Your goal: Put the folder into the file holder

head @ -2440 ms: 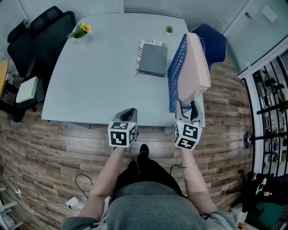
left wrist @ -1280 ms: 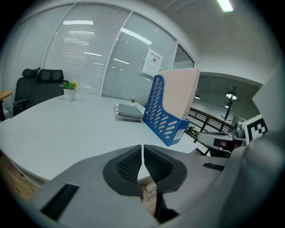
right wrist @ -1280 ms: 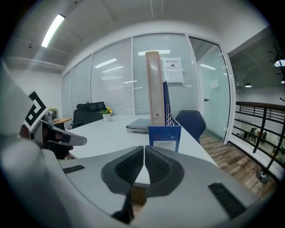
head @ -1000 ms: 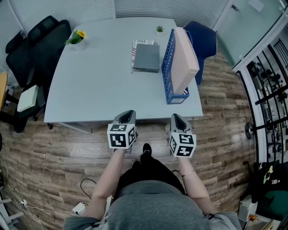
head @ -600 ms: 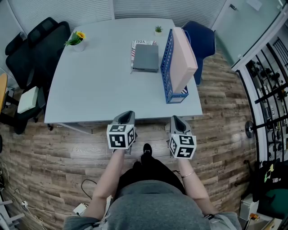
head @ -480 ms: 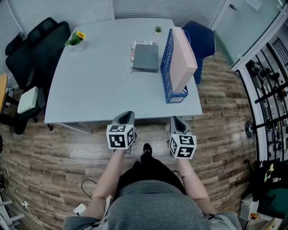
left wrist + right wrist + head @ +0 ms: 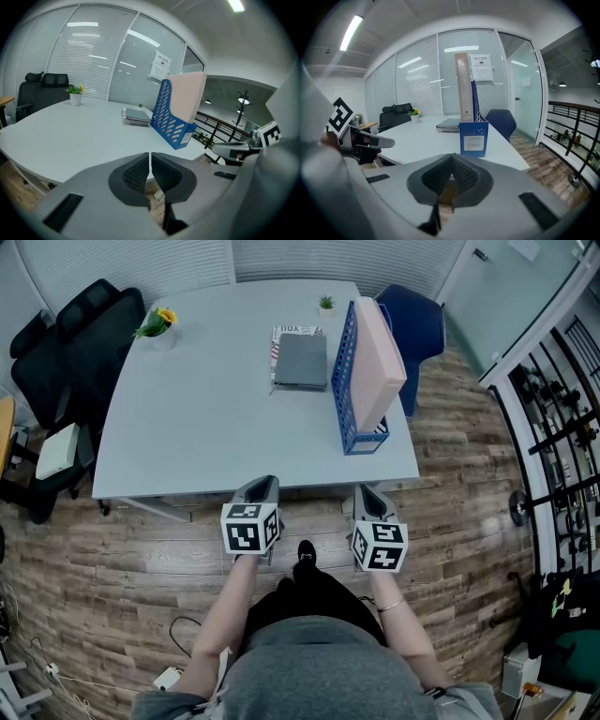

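Note:
The pink folder (image 7: pixel 377 360) stands upright inside the blue file holder (image 7: pixel 344 381) on the right side of the grey table (image 7: pixel 197 418). Neither gripper touches it. My left gripper (image 7: pixel 264 482) and right gripper (image 7: pixel 365 490) are held side by side just off the table's near edge, above the wooden floor. Both are shut with nothing between the pads. In the left gripper view the folder (image 7: pixel 188 95) and holder (image 7: pixel 169 121) lie ahead to the right of the gripper (image 7: pixel 149 162). The right gripper view shows the holder's (image 7: pixel 474 137) near end straight ahead of the gripper (image 7: pixel 451 169).
A grey notebook (image 7: pixel 302 360) lies on a magazine left of the holder. A small plant (image 7: pixel 325 304) and a flower pot (image 7: pixel 157 321) stand at the far edge. A black chair (image 7: pixel 73 338) is at the left, a blue chair (image 7: pixel 420 326) behind the holder.
Earlier the right gripper was at the folder's near end by the holder; it has since drawn back off the table, level with the left gripper. Over the last second both are nearly still.

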Demonstrator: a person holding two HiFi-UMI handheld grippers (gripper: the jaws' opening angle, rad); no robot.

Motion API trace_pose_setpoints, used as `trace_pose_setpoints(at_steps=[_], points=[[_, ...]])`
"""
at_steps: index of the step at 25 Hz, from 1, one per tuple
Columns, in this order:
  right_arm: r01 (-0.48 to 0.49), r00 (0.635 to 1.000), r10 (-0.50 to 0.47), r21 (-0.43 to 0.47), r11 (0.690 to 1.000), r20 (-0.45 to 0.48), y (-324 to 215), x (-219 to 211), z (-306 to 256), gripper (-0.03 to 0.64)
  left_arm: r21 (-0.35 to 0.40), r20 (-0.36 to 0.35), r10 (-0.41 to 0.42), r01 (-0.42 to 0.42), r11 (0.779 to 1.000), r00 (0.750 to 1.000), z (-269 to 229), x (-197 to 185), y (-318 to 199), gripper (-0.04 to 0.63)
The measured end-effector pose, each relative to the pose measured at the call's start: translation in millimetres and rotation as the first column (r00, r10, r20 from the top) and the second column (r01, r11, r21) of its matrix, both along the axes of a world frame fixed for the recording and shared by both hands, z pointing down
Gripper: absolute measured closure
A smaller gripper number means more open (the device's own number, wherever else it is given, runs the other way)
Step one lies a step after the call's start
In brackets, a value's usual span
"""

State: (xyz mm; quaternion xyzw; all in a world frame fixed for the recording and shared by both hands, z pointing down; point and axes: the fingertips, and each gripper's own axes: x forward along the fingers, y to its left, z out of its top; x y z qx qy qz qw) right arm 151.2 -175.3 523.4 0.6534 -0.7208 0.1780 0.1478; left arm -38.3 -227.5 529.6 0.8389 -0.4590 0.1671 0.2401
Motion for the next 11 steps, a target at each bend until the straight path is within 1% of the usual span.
trace_pose_setpoints(at_steps=[11], points=[[-0.012, 1.0, 0.012, 0.011, 1.0, -0.015, 5.5, -0.9, -5.3, 0.614, 0.005, 0.003, 0.004, -0.004, 1.0, 1.0, -2.3, -0.8, 2.8, 0.565]])
